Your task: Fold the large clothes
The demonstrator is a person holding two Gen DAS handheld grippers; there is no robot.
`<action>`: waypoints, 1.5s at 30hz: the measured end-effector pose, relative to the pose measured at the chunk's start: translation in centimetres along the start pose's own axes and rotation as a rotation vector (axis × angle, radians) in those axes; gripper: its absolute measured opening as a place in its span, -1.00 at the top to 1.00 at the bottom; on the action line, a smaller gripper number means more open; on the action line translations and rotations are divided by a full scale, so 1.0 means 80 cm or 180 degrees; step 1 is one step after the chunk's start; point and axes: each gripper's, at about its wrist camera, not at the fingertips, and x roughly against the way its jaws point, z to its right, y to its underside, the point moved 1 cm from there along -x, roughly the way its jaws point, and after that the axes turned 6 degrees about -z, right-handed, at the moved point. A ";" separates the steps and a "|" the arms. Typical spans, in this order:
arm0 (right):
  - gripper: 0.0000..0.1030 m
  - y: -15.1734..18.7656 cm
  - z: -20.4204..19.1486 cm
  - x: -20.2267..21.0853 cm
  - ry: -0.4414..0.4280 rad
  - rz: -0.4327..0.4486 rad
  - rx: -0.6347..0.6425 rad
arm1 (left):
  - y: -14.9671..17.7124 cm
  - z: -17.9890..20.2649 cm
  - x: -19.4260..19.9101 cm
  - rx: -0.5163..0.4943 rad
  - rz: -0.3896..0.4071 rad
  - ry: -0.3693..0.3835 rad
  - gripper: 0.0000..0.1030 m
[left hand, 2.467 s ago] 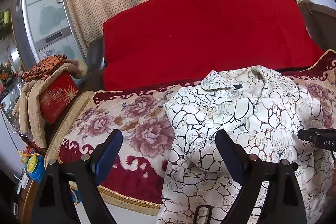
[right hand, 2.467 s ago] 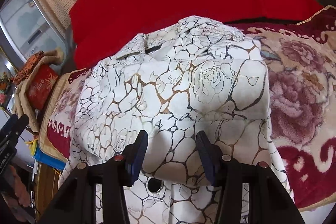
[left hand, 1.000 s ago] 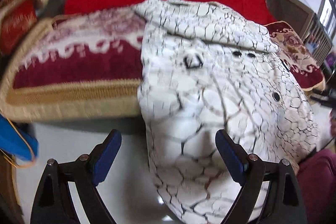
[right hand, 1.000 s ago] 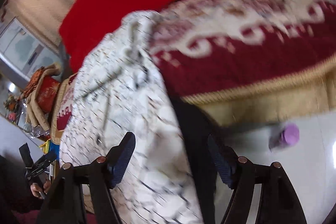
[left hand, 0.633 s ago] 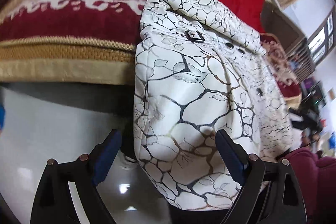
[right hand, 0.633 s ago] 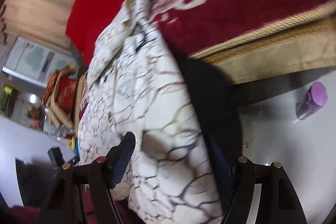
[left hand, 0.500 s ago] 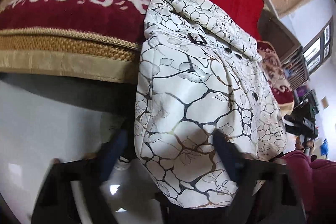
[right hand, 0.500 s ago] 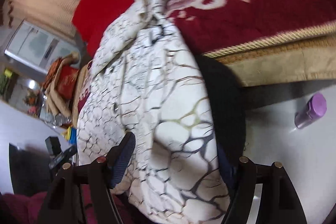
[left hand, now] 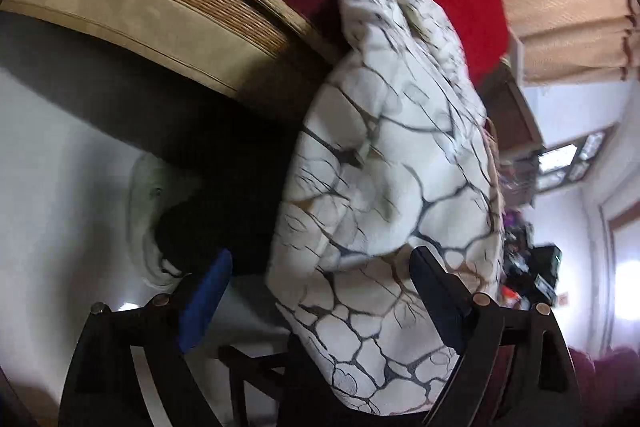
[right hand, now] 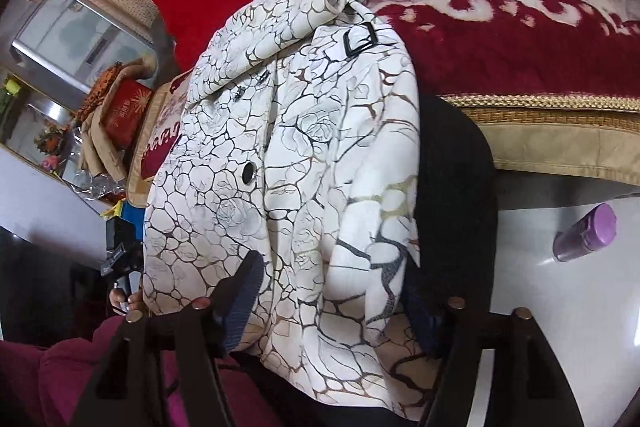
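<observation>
Your bed (right hand: 520,39), with its floral maroon blanket, fills the far side. The white crackle-print coat (right hand: 304,131) hangs off its near edge toward the floor (right hand: 560,307). Your right gripper (right hand: 340,295) has its jaws clamped on the coat's lower right part. Your left gripper (left hand: 320,291) has the hem between its jaws, which are opening. A purple bottle (right hand: 584,233) lies on the floor at right.
</observation>
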 end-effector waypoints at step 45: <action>0.96 -0.218 -0.098 0.054 -0.0263 0.0680 0.0333 | -0.221 0.233 0.094 -0.0731 0.0875 0.0054 0.91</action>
